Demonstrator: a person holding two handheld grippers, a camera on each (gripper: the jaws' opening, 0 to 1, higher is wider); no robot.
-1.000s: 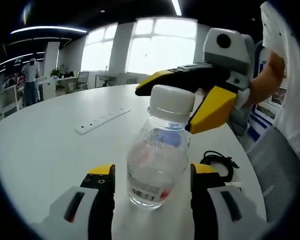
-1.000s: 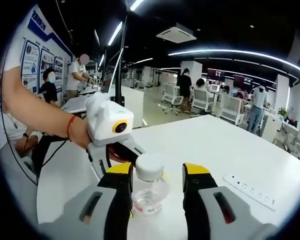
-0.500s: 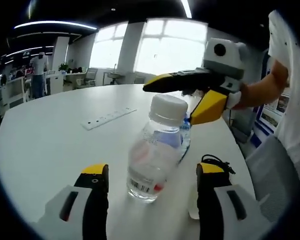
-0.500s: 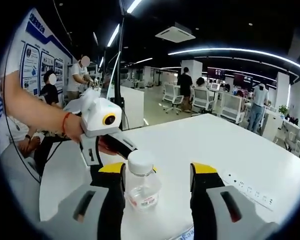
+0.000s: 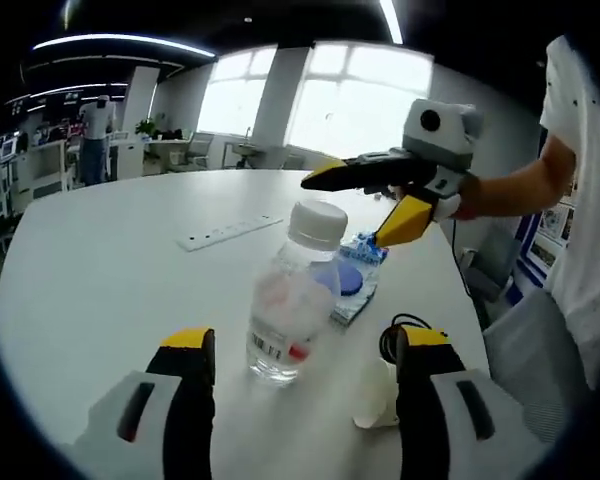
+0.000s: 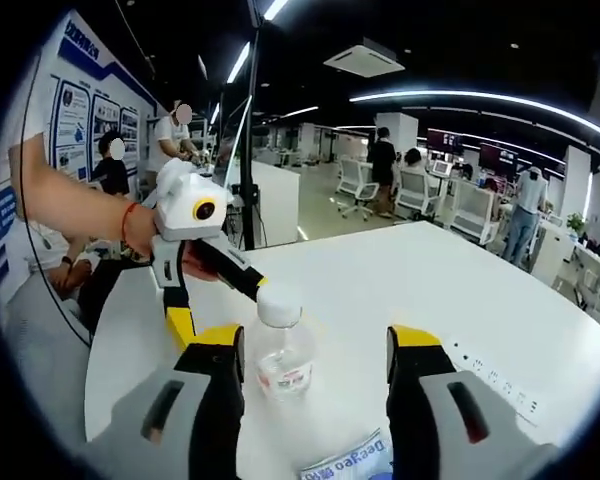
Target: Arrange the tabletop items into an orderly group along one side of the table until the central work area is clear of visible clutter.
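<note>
The power strip (image 5: pixel 228 231) lies flat near the far edge of the tabletop (image 5: pixel 100 270). The bottle (image 5: pixel 292 295) stands upright with its white cap on, in the middle, so it looks set down and free. The left gripper (image 5: pixel 298 368) has its jaws wide open on both sides of the bottle, holding nothing. The right gripper (image 6: pixel 317 362) is wide open too, with the bottle between its jaws but not touching. A blue packet (image 5: pixel 352 285) and a black cable (image 5: pixel 400 335) lie nearer the right edge. The table is white and round. The room is a bright office with big windows.
</note>
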